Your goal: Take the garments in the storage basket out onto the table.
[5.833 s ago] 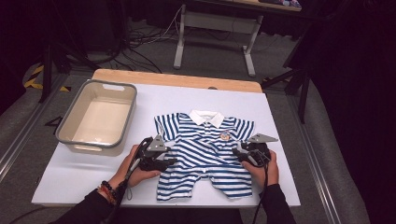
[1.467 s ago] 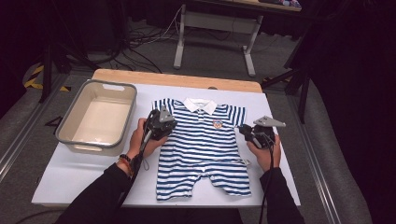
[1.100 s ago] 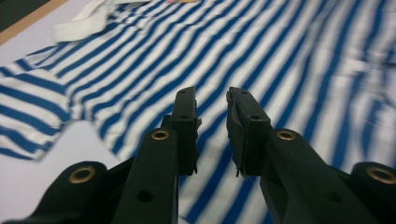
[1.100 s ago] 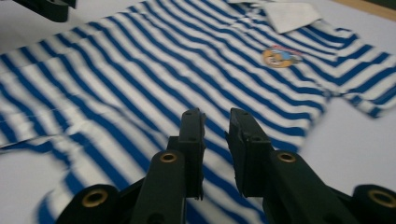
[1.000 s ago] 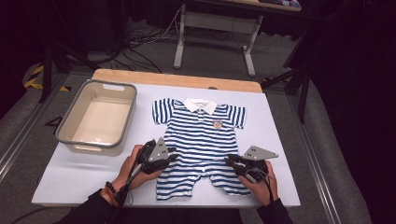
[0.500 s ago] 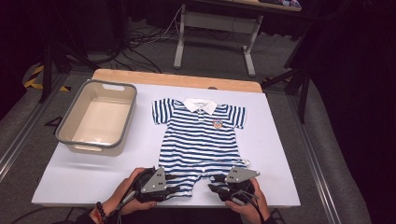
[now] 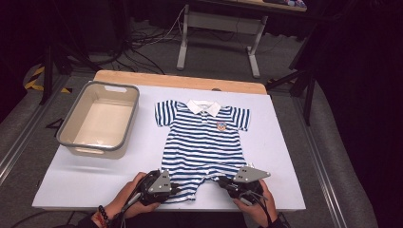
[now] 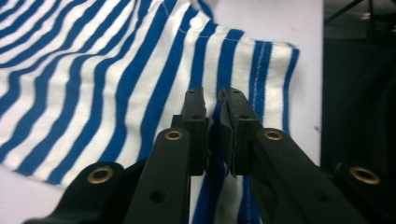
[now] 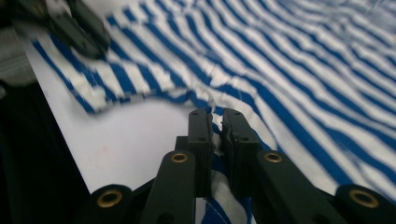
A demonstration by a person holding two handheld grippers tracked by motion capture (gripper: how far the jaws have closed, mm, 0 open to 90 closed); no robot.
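Both grippers are clamped on the bottom hem of the striped romper (image 7: 202, 142), one at each leg opening, and their jaws have just been closing, with cloth caught between them. Low in the high view, left of centre, the left gripper (image 7: 175, 188) bites the hem of the leg on that side; in its own view the two black jaws stand nearly together with a fold of blue-and-white fabric (image 8: 212, 135) pinched in the narrow gap. Mirroring it right of centre, the right gripper (image 7: 223, 183) holds the other leg hem, and its own view shows cloth (image 9: 215, 140) bunched between its jaws.

From both grippers the romper lies straight up the frame: its long axis runs from the held hem at the bottom edge of the white table (image 7: 95, 175) up to the white collar (image 7: 203, 105) in the middle. It lies flat and spread, sleeves out to either side. The grey bin (image 7: 97, 121) sits to the left of it, well apart from the cloth and nearer the left hand.

Each hand is low at the table's near edge, forearms entering from the bottom of the frame and grippers pointing up the picture. Any fold, I judge, would carry the hem up toward the collar along that axis.
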